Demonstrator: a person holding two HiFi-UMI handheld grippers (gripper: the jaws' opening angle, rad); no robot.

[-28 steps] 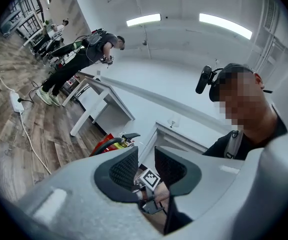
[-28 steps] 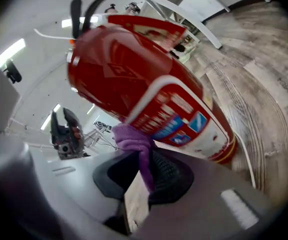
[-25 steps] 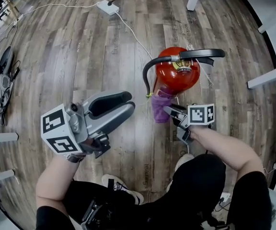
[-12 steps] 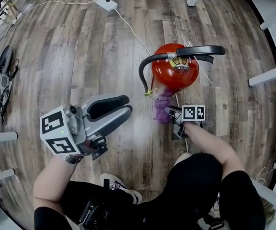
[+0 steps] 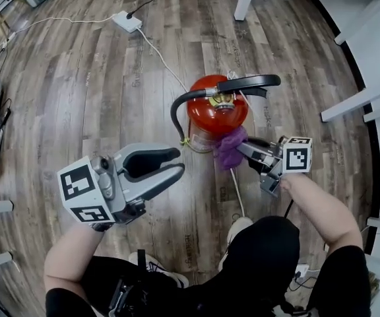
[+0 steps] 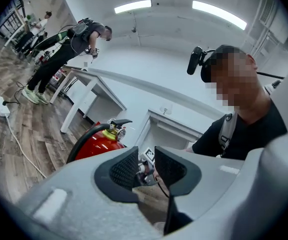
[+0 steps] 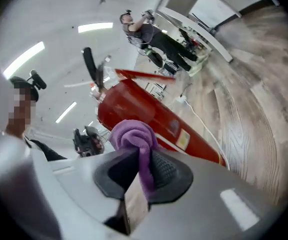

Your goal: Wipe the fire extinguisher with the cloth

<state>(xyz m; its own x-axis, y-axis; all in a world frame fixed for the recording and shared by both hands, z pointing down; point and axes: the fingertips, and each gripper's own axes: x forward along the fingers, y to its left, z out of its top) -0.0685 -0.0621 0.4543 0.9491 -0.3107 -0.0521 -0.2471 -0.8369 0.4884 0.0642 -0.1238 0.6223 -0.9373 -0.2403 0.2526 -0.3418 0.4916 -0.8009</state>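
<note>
My right gripper pinches a bunched purple cloth between its jaws, holding it against the red fire extinguisher just ahead of it. The extinguisher stands upright on the wood floor. My left gripper hovers to the extinguisher's left, jaws slightly apart and empty.

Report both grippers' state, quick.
Left gripper: open, nothing in it.
Right gripper: closed, holding the purple cloth.
</note>
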